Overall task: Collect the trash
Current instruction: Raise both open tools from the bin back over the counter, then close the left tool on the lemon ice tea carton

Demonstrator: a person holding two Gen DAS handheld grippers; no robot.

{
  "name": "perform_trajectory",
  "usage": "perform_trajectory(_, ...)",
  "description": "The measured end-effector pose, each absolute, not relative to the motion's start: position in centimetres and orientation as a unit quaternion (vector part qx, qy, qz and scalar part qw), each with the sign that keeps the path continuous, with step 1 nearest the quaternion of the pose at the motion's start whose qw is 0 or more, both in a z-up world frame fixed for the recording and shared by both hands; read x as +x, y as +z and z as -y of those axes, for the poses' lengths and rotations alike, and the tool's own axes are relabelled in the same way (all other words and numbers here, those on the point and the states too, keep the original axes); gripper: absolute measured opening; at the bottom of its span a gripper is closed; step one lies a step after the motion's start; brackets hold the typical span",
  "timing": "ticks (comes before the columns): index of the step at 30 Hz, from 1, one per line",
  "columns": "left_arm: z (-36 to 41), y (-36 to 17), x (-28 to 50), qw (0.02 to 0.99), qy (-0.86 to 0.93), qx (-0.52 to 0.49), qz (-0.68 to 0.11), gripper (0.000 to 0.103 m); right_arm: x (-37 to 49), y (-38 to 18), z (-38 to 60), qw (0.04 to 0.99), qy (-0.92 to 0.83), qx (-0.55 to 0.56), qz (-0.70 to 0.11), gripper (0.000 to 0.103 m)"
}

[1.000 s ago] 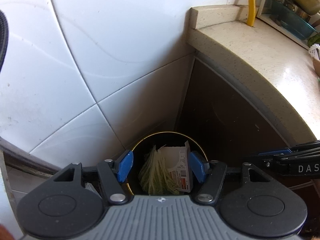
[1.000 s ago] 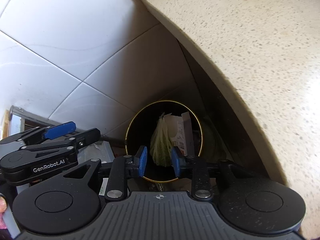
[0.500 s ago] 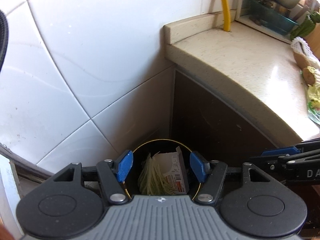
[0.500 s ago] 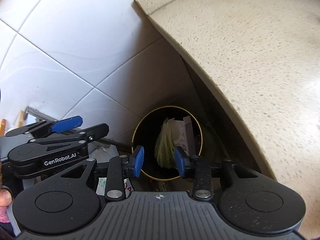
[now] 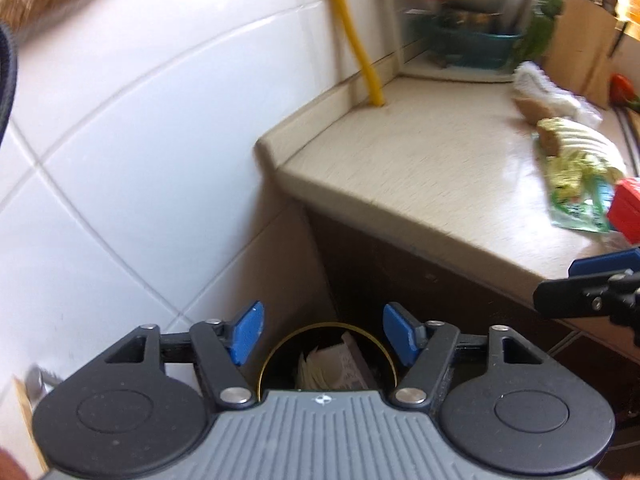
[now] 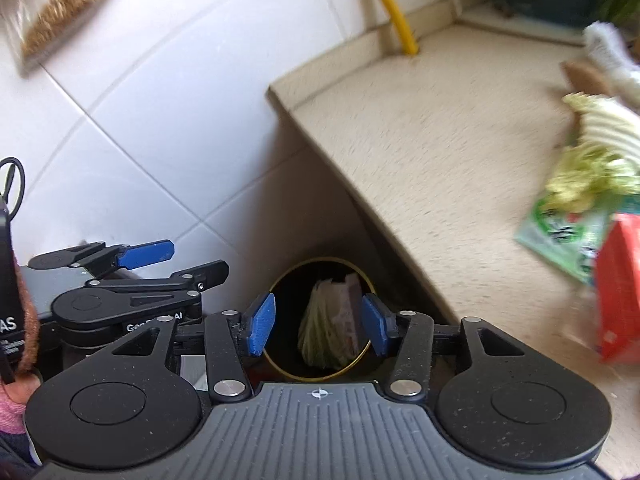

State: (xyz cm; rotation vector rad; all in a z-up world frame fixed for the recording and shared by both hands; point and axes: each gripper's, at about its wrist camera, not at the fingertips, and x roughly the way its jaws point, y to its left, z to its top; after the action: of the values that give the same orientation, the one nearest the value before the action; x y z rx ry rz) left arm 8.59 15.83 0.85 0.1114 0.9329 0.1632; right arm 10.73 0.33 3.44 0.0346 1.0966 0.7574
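- Blue pads [image 5: 248,332] of our left gripper [image 5: 322,334] stand well apart at the lower centre of the left wrist view, with nothing between them; the jaws have just been opening.
- Blue pads [image 6: 262,330] of our right gripper [image 6: 318,330] likewise stand apart at the lower centre of the right wrist view, gripping nothing; these jaws too have just been opening.
- Beyond both pairs of fingers we see the round black bin with a gold rim [image 6: 280,356], low in the frame, standing on the floor in the corner between the white tiled wall [image 5: 140,160] and the dark cabinet front [image 5: 400,276].
- Inside the bin we see pale green vegetable leaves [image 6: 316,338] standing beside a white printed carton [image 6: 348,320]; the two touch.
- In the right wrist view our left gripper shows at the middle left, side on.
- Across the upper right of both views runs the speckled beige stone counter [image 5: 420,160].
- On the counter's right part lie more pale green cabbage scraps [image 5: 580,152], a green printed plastic wrapper [image 6: 560,240] and a red box [image 6: 620,288], close together and blurred.
- A yellow pipe [image 5: 352,32] rises from the counter's back edge against the wall.
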Motion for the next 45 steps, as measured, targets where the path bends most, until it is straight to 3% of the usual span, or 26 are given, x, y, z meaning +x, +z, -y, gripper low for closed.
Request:
perform_trajectory(6, -12.3, 2.8, 8.5, 0.908, 0.047, 0.111, -0.401, 0.08, 9.4, 6.3, 3.5, 0.818, 0.329, 0.043, -0.47, 0.06)
perform_trajectory(23, -2.6, 4.3, 8.2, 0.917, -0.095, 0.165, -0.351, 0.081, 6.6, 11.3, 15.1, 0.907, 0.195, 0.037, -0.373, 0.071)
perform_trajectory(45, 6.6, 3.2, 13.8, 0.873, -0.263, 0.187, -0.366, 0.081, 9.6, 10.1, 24.3, 0.904, 0.132, 0.067, -0.401, 0.073)
